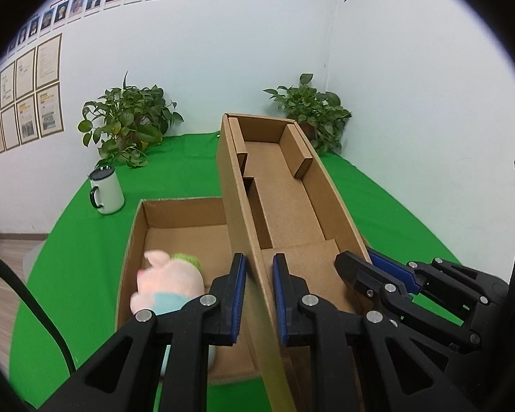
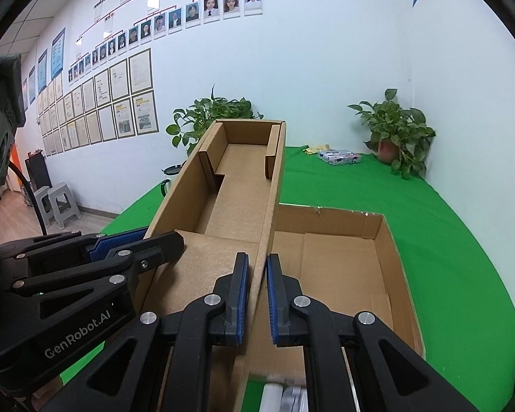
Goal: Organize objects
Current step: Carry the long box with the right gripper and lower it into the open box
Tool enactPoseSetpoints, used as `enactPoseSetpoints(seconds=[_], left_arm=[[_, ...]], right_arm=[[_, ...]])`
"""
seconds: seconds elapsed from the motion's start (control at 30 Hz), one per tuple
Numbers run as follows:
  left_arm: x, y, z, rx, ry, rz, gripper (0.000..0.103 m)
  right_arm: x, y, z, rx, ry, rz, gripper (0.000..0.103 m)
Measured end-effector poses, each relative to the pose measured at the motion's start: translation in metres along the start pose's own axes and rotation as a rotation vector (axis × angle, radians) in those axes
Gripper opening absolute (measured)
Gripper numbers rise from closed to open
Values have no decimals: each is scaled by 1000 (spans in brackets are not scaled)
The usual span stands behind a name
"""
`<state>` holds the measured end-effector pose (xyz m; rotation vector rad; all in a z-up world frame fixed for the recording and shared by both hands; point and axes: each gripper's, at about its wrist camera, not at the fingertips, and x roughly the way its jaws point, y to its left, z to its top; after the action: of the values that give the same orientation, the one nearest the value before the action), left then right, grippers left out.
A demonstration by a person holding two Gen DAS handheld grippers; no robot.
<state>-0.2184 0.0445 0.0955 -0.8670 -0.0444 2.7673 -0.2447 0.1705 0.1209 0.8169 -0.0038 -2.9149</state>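
Both grippers hold a cardboard box lid (image 1: 285, 189) raised and tilted above an open cardboard box (image 1: 185, 226). My left gripper (image 1: 259, 295) is shut on the lid's left side wall. My right gripper (image 2: 257, 295) is shut on the lid's right side wall (image 2: 273, 185). Each gripper shows in the other's view: the right (image 1: 374, 267), the left (image 2: 144, 243). A pink plush pig (image 1: 168, 285) lies in the box below the lid. In the right wrist view the box's (image 2: 391, 257) other end shows a bare floor.
A white mug (image 1: 105, 190) stands on the green cloth (image 1: 68, 257) left of the box. Two potted plants (image 1: 127, 120) (image 2: 395, 134) stand at the back wall. A small printed packet (image 2: 340, 157) lies at the back. Grey stools (image 2: 56, 202) stand on the floor at the left.
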Motion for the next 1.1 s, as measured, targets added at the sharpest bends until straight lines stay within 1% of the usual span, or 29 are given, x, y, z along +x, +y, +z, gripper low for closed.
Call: enactPoseSetpoints(seconds=[0.1, 0.23, 0.3, 0.4, 0.57, 0.73, 0.8, 0.93, 1.07, 1.1], left_arm=[[23, 9, 10, 1, 39, 11, 15], [58, 19, 13, 14, 96, 37, 15], [76, 23, 10, 16, 133, 50, 15], [101, 28, -1, 20, 197, 71, 14], [134, 36, -23, 25, 294, 93, 14], [153, 40, -39, 31, 366, 109, 14], [157, 42, -42, 26, 380, 111, 14], [154, 47, -43, 10, 375, 121, 15], [135, 53, -38, 13, 344, 128, 15], [129, 54, -37, 20, 332, 140, 15]], right_arm=[[37, -5, 19, -10, 45, 16, 9], [85, -16, 27, 18, 99, 43, 9], [109, -22, 22, 40, 128, 58, 9], [145, -28, 4, 69, 183, 78, 9], [187, -31, -25, 102, 274, 82, 9], [210, -33, -57, 143, 343, 106, 9], [213, -26, -71, 150, 358, 109, 9], [219, -15, -82, 127, 367, 104, 9], [222, 0, -84, 75, 358, 75, 9], [214, -2, -86, 64, 355, 72, 10]])
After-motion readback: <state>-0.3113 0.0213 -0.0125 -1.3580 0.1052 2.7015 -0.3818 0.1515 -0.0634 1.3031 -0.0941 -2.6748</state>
